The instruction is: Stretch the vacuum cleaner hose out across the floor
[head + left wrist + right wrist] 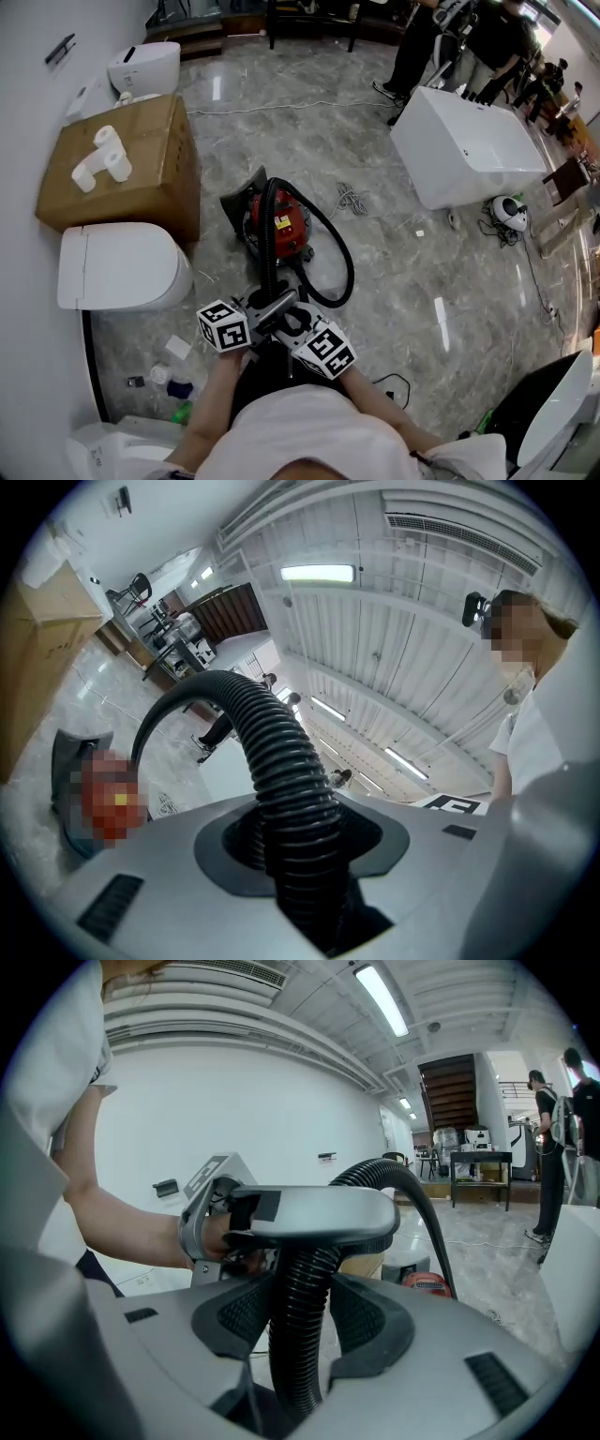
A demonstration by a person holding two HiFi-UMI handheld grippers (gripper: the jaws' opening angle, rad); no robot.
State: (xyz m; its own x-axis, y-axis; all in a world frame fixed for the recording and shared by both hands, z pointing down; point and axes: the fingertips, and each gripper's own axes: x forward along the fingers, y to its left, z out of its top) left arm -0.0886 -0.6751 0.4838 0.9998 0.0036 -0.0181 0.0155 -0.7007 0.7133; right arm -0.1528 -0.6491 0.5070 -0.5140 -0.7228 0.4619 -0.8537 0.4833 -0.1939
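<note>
1. Broadly, the floor (pixel 422 281) is polished grey stone with marble veining, glossy enough to mirror the ceiling lights. The wall on the left is plain white.
2. Far left, against that wall: a white toilet (pixel 117 267). Behind it stands a cardboard box (pixel 141 192) with white rolls (pixel 101 157) on top, and beyond that a second white fixture (pixel 145 64).
3. Centre: the red vacuum cleaner (pixel 281 223) sits on the floor just right of the box. Its black ribbed hose (pixel 343 262) arches over the body. One run comes straight toward the person, and a loop sweeps out to the right and curves back.
4. The left gripper (pixel 267 307) is held up in front of the person, its jaws clamped on the hose with the pads against the ribs.
5. The right gripper (pixel 298 323) is just beside it, its jaws likewise closed on the same hose a little further along.
6. Right: a loose cable (pixel 352 199) lies between the vacuum cleaner and a white bathtub (pixel 464 155). People (pixel 417 47) stand beyond the tub.
7. Not determinable:
   - Where the hose ends, since the marker cubes and the person's body cover it below the grippers.
   - Which run joins the machine.
   - What the small litter (pixel 173 375) at the lower left is.
   - What the dark and white object (pixel 553 417) at the lower right is, as the frame edge cuts it off.
</note>
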